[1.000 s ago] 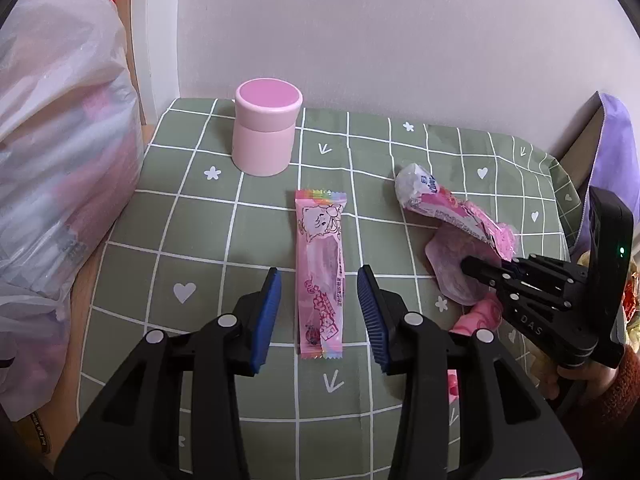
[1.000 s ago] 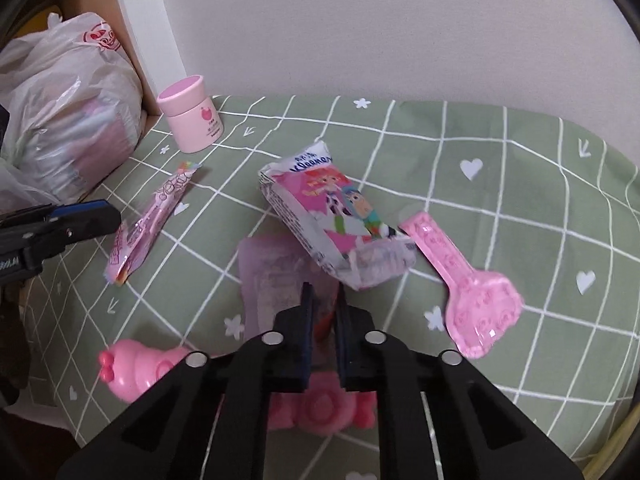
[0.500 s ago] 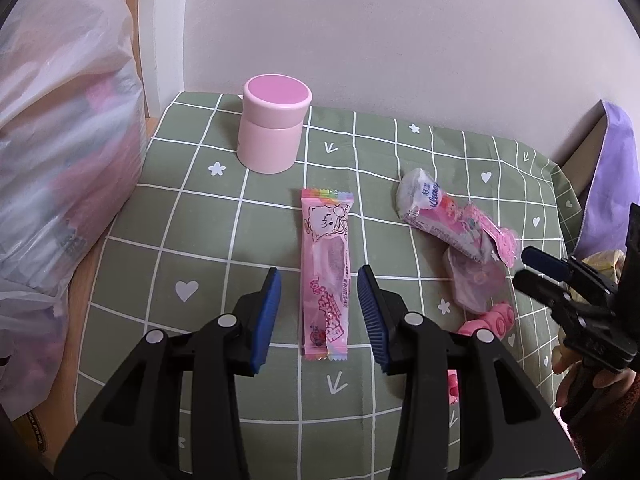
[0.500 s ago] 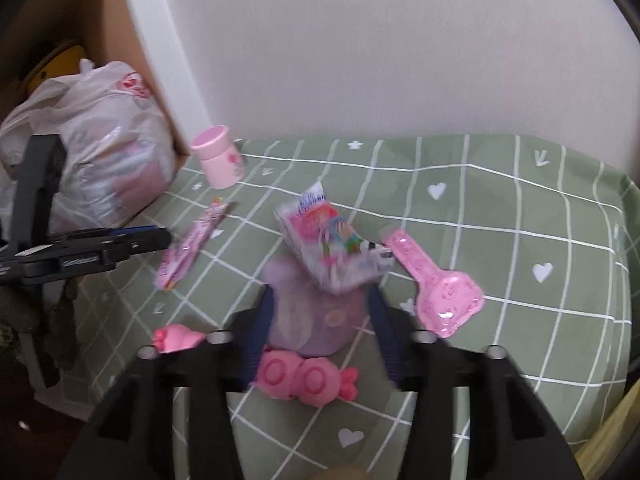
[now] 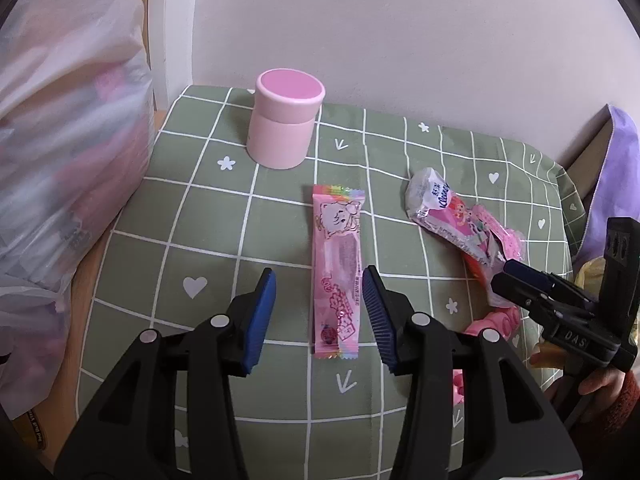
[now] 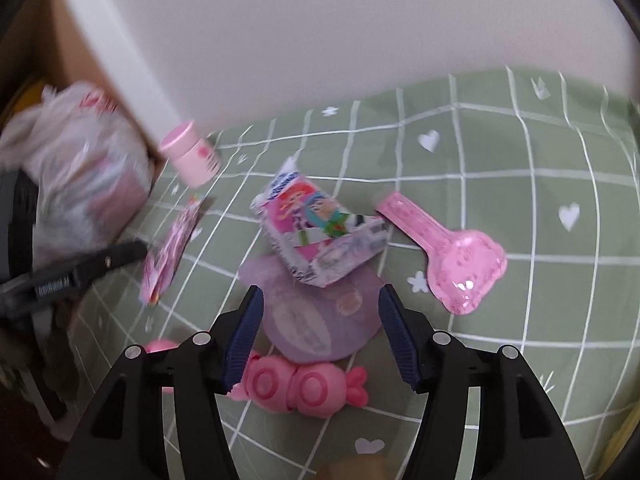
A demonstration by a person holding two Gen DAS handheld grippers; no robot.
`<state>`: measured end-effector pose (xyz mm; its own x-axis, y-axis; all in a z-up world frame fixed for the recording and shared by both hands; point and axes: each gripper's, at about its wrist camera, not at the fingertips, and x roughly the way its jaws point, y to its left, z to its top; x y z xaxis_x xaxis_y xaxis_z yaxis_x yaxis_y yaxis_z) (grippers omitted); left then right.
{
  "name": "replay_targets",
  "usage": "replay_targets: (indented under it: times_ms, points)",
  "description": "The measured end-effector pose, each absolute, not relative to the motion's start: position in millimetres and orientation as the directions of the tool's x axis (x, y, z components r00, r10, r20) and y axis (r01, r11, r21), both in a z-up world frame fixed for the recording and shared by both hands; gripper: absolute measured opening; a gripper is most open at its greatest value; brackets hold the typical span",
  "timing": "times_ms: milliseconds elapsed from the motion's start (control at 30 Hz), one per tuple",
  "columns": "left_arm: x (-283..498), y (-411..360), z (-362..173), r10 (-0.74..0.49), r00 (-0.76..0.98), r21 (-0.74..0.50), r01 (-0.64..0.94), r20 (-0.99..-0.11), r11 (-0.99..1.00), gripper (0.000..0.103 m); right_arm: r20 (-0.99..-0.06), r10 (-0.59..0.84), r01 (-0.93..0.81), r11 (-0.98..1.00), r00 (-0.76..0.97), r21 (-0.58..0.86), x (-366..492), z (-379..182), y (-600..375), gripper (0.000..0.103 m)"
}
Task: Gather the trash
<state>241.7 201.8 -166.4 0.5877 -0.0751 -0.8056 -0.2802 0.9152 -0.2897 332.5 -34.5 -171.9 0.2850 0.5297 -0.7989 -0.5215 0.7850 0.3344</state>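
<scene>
Wrappers lie uncollected mid-bench: candy wrapper point(image 5: 336, 270) between open left hand-held gripper point(image 5: 319, 312), snack packet point(image 6: 320, 236) beyond open right hand-held gripper point(image 6: 320, 340).

Left wrist view looks low and close along its fingers toward the wall at 12 o'clock, candy wrapper point(image 5: 337, 270) dead ahead. Right wrist view sits higher, tilted, angled toward 11 o'clock. Both share the wrapper, jar point(image 5: 285, 118) and snack packet point(image 6: 318, 228).

Soft, even indoor light, no hard shadows. Left wrist view sharp; plastic bag point(image 5: 60, 168) at left edge slightly smeared. Right wrist view motion-blurred throughout, worst at left. Fisheye bends the tablecloth point(image 6: 520, 208) grid; dark vignette in corners. Small glare on pink scoop point(image 6: 460, 256).
</scene>
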Motion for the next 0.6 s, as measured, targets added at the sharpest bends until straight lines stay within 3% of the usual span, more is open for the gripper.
replay_targets:
  times_ms: [300, 500, 600]
  points:
    - [239.0, 204.0, -167.0, -0.099, 0.602, -0.32, -0.273, -0.793, 0.907, 0.043, -0.792, 0.466, -0.538, 0.816, 0.395, 0.212, 327.4, -163.0, -36.9, 0.057]
    - [240.3, 201.0, -168.1, -0.123, 0.603, -0.341, -0.263, -0.788, 0.903, 0.043, -0.819, 0.45, -0.498, 0.833, 0.355, 0.242, 331.2, -179.2, -47.8, 0.057]
    - [242.6, 198.7, -168.6, -0.126, 0.598, -0.34, -0.261, -0.792, 0.903, 0.043, -0.828, 0.414, -0.559, 0.815, 0.378, 0.152, 329.9, -180.3, -31.6, 0.054]
